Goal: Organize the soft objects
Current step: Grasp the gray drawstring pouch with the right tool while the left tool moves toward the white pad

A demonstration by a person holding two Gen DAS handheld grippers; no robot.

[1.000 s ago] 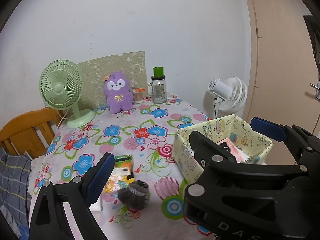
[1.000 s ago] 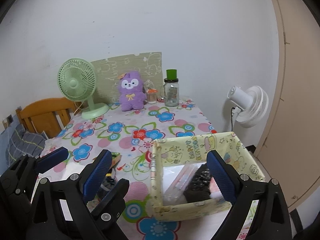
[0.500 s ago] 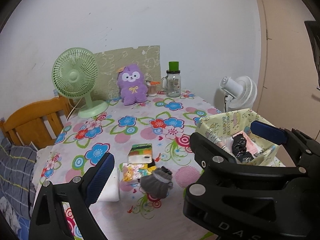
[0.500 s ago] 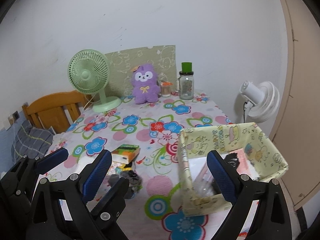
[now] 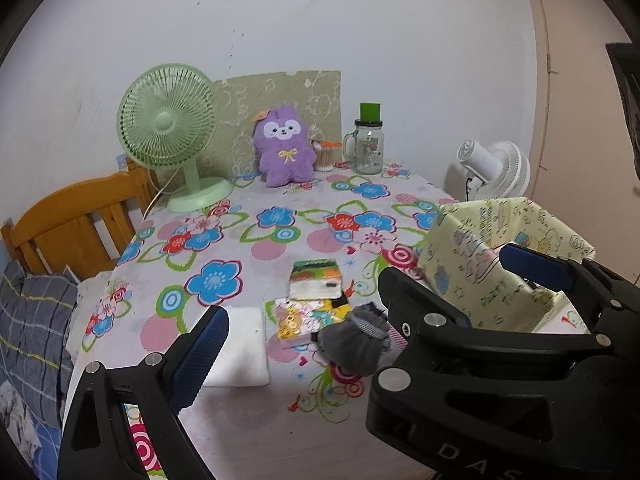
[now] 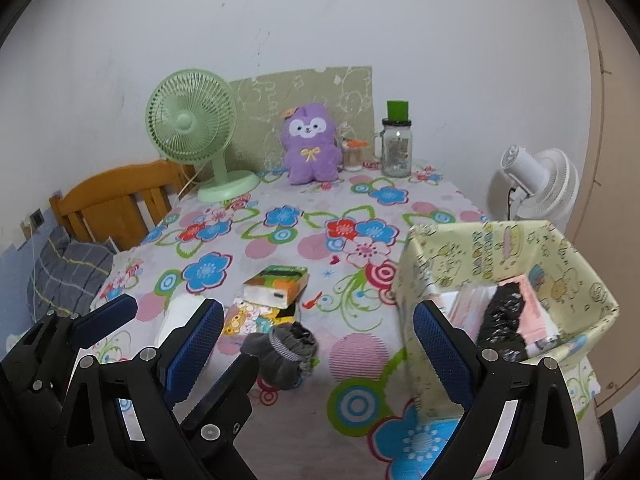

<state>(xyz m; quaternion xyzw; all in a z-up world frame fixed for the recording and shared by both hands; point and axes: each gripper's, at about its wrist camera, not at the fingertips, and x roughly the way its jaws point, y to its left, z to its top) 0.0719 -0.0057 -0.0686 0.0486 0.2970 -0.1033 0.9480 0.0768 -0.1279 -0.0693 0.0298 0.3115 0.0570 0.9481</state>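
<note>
A rolled grey sock [image 5: 354,344] [image 6: 284,354] lies on the flowered tablecloth near the front edge. Behind it are a cartoon tissue pack [image 5: 304,320], an orange-green pack [image 5: 316,280] [image 6: 276,284] and a white folded cloth [image 5: 240,348] [image 6: 180,316]. A yellow fabric box [image 5: 460,248] [image 6: 460,256] stands to the right, holding a black bundle [image 6: 502,320] and pink packs. A purple plush [image 5: 284,148] [image 6: 310,144] sits by the far wall. My left gripper [image 5: 364,284] and right gripper [image 6: 316,310] hover above the front edge, both open and holding nothing.
A green desk fan [image 5: 168,132] and a glass jar with a green lid [image 5: 368,144] stand at the back of the table. A white fan [image 5: 496,172] is off the right side near a door. A wooden chair [image 5: 68,220] with plaid cloth is at left.
Both views have drawn back and swung left, so the box now sits further right and the sock, packs and white cloth show more fully. Both grippers have stayed open.
</note>
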